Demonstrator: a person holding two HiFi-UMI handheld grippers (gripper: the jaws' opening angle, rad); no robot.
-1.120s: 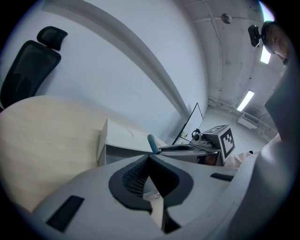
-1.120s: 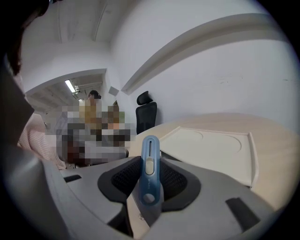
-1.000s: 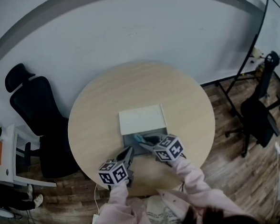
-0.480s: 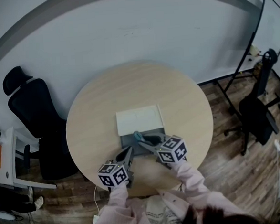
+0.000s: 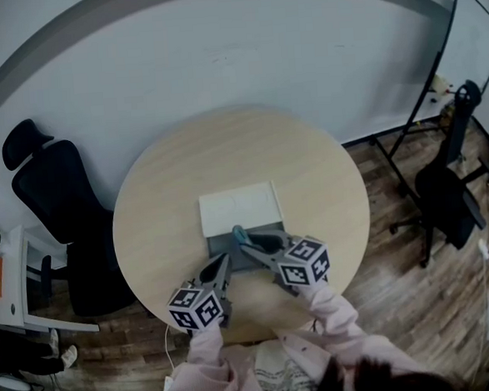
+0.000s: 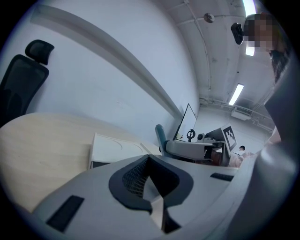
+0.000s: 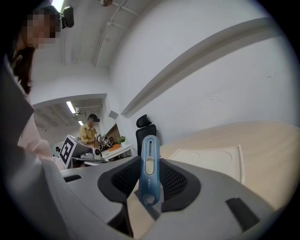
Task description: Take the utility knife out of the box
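Utility knife (image 7: 149,172), blue, stands clamped upright in the right tongs (image 5: 252,248) over the open box (image 5: 239,209), whose white lid lies folded back on the round tabletop (image 5: 310,177). The left tongs (image 6: 152,190), closed and empty, hover near the box's left corner.

The box (image 5: 262,233) sat on the round table (image 5: 169,196) close to its near edge, with its lid (image 5: 239,209) lying open behind it, toward the table's middle. The utility knife (image 5: 238,233) stood between the jaws of the right gripper (image 5: 250,248), above the box's left part. The left gripper (image 5: 222,269) hung over the near edge, just left of the box. An office chair (image 5: 57,195) stood beyond the table's left edge. A second chair (image 5: 449,201) stood well off to the right, before a whiteboard (image 5: 476,40).
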